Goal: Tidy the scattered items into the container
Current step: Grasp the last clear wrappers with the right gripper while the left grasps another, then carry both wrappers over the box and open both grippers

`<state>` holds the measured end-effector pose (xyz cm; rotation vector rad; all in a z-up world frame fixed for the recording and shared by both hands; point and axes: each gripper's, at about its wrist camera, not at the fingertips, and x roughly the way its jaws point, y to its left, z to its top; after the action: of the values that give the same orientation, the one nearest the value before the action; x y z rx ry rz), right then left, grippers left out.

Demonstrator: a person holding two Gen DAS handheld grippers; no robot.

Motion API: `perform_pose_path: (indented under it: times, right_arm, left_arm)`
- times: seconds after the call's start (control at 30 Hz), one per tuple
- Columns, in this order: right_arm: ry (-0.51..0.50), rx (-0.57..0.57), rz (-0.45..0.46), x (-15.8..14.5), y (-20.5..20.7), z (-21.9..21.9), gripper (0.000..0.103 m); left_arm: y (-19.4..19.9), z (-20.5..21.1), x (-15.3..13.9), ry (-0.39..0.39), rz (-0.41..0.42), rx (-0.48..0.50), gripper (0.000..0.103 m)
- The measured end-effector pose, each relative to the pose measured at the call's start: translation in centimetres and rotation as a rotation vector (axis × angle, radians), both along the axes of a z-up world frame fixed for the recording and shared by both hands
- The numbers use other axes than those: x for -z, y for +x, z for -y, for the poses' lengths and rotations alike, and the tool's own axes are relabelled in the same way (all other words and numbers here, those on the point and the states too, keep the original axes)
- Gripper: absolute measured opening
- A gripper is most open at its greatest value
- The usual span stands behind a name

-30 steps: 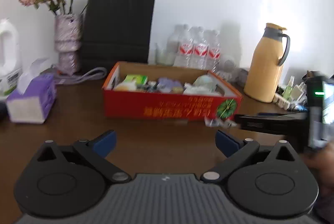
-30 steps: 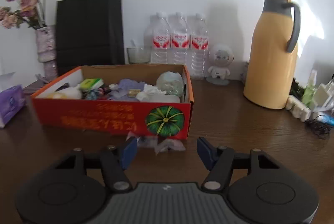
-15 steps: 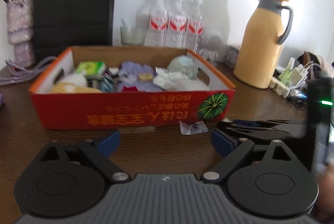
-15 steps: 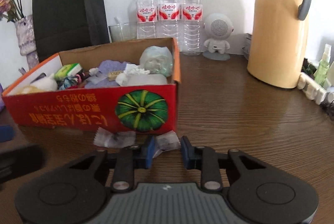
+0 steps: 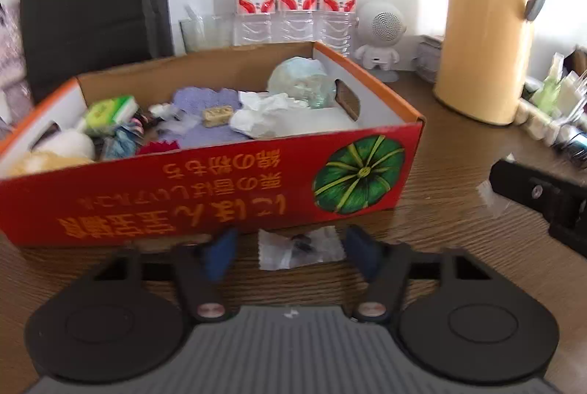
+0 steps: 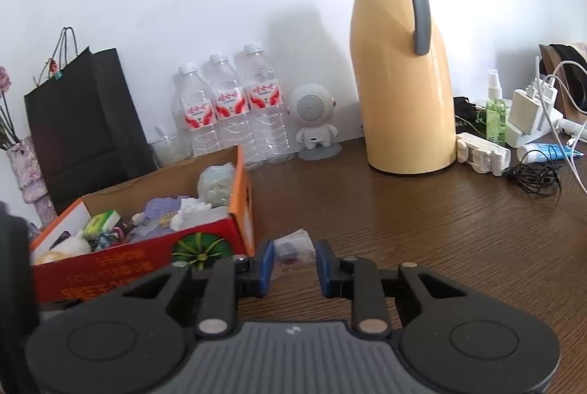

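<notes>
The red cardboard box (image 5: 227, 196) with a green pumpkin picture holds several small items. A clear candy wrapper (image 5: 299, 247) lies on the brown table just in front of it. My left gripper (image 5: 291, 252) straddles this wrapper; its jaws are closing and the blue pads (image 5: 220, 252) are not pressing on it. My right gripper (image 6: 293, 263) is shut on a second clear wrapper (image 6: 293, 245) with a dark sweet inside, right of the box's corner. In the left wrist view the right gripper (image 5: 499, 179) shows at the right edge with that wrapper (image 5: 486, 194) at its tip.
Behind the box stand a black paper bag (image 6: 84, 122), three water bottles (image 6: 227, 108), a white robot-shaped speaker (image 6: 315, 122) and a yellow thermos jug (image 6: 400, 82). Chargers, a green spray bottle (image 6: 495, 115) and a tangled black cable (image 6: 533, 174) crowd the far right.
My left gripper came in low toward the box's front and narrowed its jaws around the lying wrapper. My right gripper shut on the other wrapper, then rolled and swung right.
</notes>
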<state>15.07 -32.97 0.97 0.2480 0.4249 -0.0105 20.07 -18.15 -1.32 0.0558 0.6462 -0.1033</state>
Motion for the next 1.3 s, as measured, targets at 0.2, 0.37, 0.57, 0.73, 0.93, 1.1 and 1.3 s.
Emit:
perform_pose_path:
  times: [0.2, 0.37, 0.57, 0.73, 0.93, 1.1, 1.3]
  right_arm:
    - [-0.028, -0.027, -0.007, -0.1, 0.1, -0.8, 0.024]
    - [-0.059, -0.076, 0.042, -1.3, -1.6, -2.4, 0.024]
    - [-0.082, -0.211, 0.141, -3.9, -7.1, -6.9, 0.024]
    - [-0.085, -0.289, 0.253, -4.6, -13.5, -9.0, 0.024]
    - [-0.086, -0.282, 0.323, -3.0, -22.9, -8.7, 0.024]
    - [-0.098, -0.253, 0.375, -3.6, -25.7, -8.3, 0.024]
    - [-0.13, -0.196, 0.404, -3.9, -25.0, -7.8, 0.024]
  left_arm:
    - [-1.8, -0.5, -0.1, 0.016, 0.009, -0.009, 0.009]
    - [-7.0, -3.7, -2.4, -0.02, 0.138, -0.023, 0.009]
    - [-14.2, -8.5, -6.6, -0.015, 0.323, -0.088, 0.009]
    - [-22.3, -11.6, -6.3, 0.003, 0.433, -0.17, 0.009]
    - [-31.5, -13.7, -5.0, -0.009, 0.55, -0.235, 0.009]
    - [-33.6, -13.6, -5.4, -0.014, 0.583, -0.206, 0.01]
    - [-32.5, -13.7, -6.4, -0.048, 0.623, -0.226, 0.01]
